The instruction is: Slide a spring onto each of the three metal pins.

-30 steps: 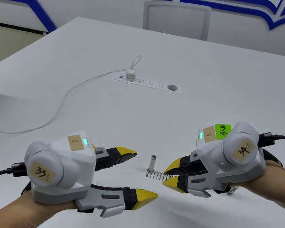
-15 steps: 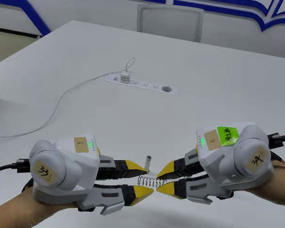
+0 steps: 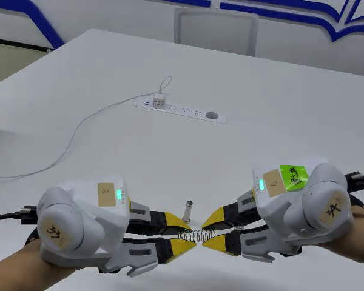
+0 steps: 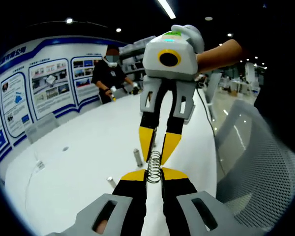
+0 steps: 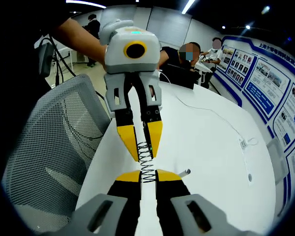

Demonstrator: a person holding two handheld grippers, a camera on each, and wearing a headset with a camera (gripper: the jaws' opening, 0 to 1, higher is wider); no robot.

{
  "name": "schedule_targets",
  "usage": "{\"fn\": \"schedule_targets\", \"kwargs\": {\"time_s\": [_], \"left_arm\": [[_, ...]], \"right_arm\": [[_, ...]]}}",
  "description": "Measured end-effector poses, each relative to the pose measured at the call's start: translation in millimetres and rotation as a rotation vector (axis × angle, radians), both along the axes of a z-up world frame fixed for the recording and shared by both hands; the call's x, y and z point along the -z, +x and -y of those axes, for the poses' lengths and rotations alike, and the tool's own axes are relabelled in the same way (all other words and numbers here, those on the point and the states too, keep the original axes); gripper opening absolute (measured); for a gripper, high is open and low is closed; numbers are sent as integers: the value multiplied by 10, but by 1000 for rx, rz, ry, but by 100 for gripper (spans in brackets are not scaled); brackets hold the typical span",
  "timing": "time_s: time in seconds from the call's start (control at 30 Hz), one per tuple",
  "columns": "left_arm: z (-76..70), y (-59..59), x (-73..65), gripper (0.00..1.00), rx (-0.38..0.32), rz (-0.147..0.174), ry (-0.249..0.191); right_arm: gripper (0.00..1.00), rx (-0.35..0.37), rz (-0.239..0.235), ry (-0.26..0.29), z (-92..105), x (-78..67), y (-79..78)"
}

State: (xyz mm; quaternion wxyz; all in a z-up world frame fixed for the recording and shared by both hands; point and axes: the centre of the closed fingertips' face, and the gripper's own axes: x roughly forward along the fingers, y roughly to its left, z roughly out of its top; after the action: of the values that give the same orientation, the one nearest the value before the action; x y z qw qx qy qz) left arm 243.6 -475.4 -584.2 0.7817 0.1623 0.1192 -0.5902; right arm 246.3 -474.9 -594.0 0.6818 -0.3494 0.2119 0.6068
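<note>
left gripper (image 3: 183, 240), right gripper (image 3: 211, 234) tip to tip, fingers of both pinched on small coiled steel spring (image 3: 197, 235); short upright metal pin (image 3: 187, 211) just beyond.

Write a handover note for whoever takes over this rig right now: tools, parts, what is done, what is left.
Left tool: shut on one end of the spring.
Right tool: shut on its other end.
Near pin is on the table just beyond the spring; second pin is beside it. Both are bare.
Done: no spring on either pin.
Left: slide this spring onto a pin, then do the others.
</note>
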Motion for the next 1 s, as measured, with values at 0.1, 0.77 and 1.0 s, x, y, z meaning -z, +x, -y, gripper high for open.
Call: {"fn": "schedule_targets", "kwargs": {"time_s": [0.1, 0.77, 1.0], "left_arm": [[-2, 9, -6, 9, 4, 4, -4], [-15, -13, -66, 9, 40, -2, -28], [-8, -28, -60, 9, 55, 13, -18]], "right_arm": [[11, -3, 0, 5, 5, -12, 1], [13, 23, -63, 49, 32, 0, 3], [11, 30, -103, 80, 43, -52, -26]]}}
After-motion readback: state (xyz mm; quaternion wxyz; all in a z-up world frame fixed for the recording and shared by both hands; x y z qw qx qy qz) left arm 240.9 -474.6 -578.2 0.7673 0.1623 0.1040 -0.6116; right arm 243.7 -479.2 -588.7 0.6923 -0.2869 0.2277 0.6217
